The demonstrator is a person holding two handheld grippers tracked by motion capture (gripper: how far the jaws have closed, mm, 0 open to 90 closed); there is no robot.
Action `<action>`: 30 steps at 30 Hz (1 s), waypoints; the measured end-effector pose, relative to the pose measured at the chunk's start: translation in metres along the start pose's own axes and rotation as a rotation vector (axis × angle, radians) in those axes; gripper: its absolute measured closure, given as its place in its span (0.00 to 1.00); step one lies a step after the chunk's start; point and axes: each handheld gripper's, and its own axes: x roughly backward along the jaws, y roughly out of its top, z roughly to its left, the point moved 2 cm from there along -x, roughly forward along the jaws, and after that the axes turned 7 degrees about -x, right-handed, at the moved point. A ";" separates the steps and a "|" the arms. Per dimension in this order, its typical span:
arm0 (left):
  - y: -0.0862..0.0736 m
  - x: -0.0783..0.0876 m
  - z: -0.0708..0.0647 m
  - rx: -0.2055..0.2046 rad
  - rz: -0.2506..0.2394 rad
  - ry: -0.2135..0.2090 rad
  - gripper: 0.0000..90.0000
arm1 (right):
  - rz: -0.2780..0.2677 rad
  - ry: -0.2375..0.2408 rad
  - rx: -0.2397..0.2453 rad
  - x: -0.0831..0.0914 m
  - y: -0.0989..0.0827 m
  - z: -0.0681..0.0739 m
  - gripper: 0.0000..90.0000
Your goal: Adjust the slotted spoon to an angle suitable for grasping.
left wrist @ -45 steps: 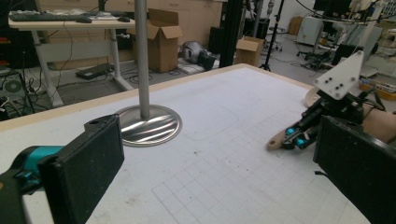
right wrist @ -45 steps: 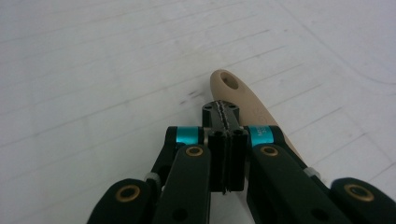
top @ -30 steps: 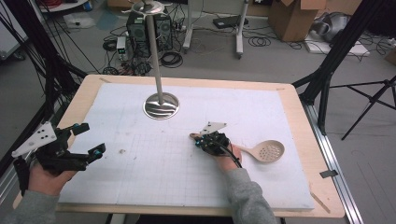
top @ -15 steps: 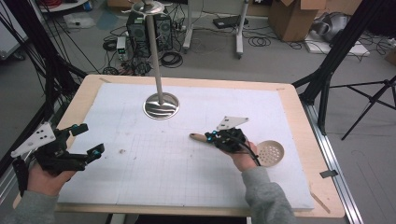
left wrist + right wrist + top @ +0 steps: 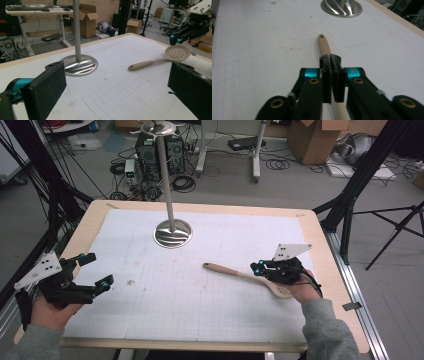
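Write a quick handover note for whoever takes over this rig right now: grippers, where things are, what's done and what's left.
Right gripper: shut on the spoon handle, near its bowl end, at the mat's right side.
Left gripper: open, holding nothing, at the mat's left edge.
Stand: upright at the mat's far middle, nothing hanging on it that shows.
Done: spoon grasped.
Left: probably lift it and hang it on the stand by the handle hole.

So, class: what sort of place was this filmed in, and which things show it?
Probably a lab or workshop, not a home. Black camera-rig struts stand around the gridded table, a computer tower and loose cables sit on the bare floor, and cardboard boxes are stacked behind.
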 end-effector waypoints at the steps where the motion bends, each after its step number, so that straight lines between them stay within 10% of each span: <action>1: 0.000 0.000 0.000 0.000 0.000 0.000 0.02 | 0.000 0.000 0.000 0.000 0.000 0.000 0.93; 11: -0.002 0.000 0.003 0.011 -0.006 -0.011 0.02 | 0.026 -0.033 0.010 0.016 -0.013 -0.021 0.52; 16: -0.003 -0.001 0.003 0.014 -0.001 -0.009 0.02 | 0.033 0.024 0.010 0.014 -0.012 -0.027 0.21; 30: -0.006 0.005 0.004 0.019 0.004 0.000 0.02 | 0.115 0.077 0.010 -0.003 -0.016 -0.029 0.18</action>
